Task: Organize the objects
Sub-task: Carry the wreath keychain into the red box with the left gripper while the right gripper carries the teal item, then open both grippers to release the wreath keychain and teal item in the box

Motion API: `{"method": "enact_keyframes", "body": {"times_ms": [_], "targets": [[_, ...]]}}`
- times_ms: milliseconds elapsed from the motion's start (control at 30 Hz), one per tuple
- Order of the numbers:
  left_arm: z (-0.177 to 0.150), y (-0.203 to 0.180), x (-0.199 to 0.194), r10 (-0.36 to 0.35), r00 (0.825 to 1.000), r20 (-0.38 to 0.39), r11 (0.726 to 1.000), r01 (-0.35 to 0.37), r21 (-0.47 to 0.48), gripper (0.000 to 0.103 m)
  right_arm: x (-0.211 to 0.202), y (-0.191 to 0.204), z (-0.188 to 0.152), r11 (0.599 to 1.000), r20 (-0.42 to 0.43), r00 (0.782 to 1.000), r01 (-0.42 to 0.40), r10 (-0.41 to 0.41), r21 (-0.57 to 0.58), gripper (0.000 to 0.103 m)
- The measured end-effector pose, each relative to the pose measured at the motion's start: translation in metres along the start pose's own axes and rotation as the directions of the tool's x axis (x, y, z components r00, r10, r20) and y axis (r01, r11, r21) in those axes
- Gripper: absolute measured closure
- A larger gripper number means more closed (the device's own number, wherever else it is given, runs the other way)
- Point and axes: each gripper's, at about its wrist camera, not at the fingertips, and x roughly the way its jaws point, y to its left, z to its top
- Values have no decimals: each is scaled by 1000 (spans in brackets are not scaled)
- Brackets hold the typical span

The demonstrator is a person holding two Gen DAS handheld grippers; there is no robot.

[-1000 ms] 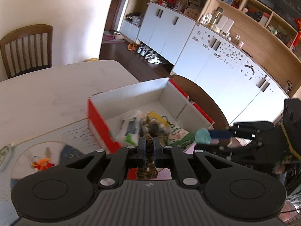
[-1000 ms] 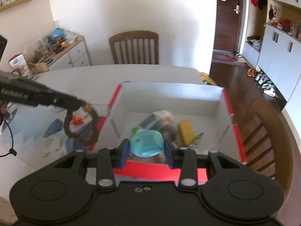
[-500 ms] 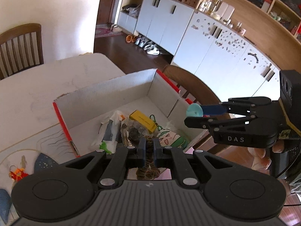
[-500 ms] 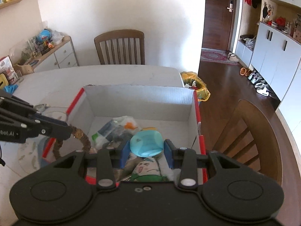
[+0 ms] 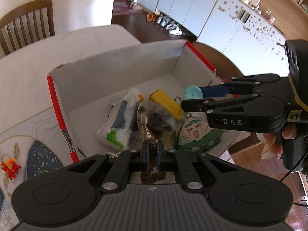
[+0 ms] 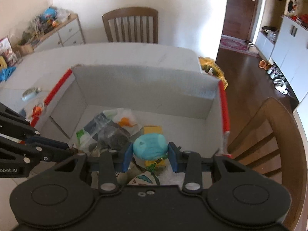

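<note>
Both loads hang over the box [image 6: 146, 80], ready to drop. The right gripper [image 6: 150, 158] pinches a blue lump [image 6: 150, 146]; the left gripper [image 5: 152, 157] is clamped on what looks like a bead loop [image 5: 153, 176]. Next, release inside.

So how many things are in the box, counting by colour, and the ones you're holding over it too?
Yellow: 1, the yellow rectangular packet.
Green and white: 2, the green-white plastic bag and the green cartoon-face pouch.
Dark: 1, the clear bag of dark stuff.
Blue: 1, the held light blue oval object.
Brown: 1, the held brown beaded loop.
Total: 6
</note>
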Motion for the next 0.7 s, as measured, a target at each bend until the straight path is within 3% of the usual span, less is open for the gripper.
{"method": "enact_keyframes", "body": {"times_ms": [333,700], "targets": [[-5,1,24,47,997,-55,998,-45,37,96,18,5,-4,999,-53,999,-12,9,-47,65],[-4,-3,31,80,995,-55,995,-76,61,94,25,-4,-6,999,-77,997,-21,19,-29,63]]}}
